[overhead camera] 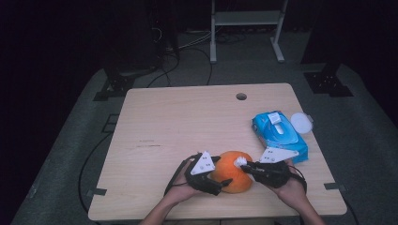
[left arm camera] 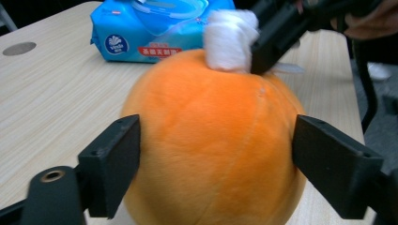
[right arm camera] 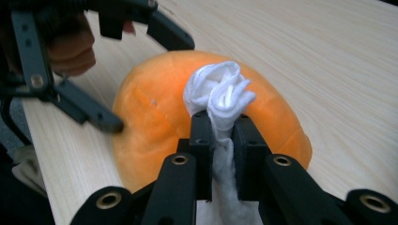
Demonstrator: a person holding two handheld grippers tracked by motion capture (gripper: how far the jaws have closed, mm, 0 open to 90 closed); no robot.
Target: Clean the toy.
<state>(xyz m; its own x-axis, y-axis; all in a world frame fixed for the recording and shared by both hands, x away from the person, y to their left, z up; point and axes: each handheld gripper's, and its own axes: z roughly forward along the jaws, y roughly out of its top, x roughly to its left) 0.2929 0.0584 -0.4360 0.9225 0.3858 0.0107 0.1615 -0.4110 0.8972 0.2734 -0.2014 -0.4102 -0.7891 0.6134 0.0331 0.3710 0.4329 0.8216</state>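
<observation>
The left gripper [overhead camera: 224,183] straddles the near-left side of the orange plush ball [overhead camera: 234,178] in the high view, while the right gripper [overhead camera: 245,164] comes in from the right with a white wipe [overhead camera: 240,161] at its tip; the ball sits near the front edge of the wooden table [overhead camera: 187,126], with a blue wipes pack [overhead camera: 279,133] farther right. In the left gripper view, its jaws stand wide on either side of the ball [left arm camera: 211,145], close against the plush (whether the pads actually press it I cannot tell). In the right gripper view, the jaws are clamped tight on the bunched wipe [right arm camera: 220,98], which rests on top of the ball [right arm camera: 155,122].
</observation>
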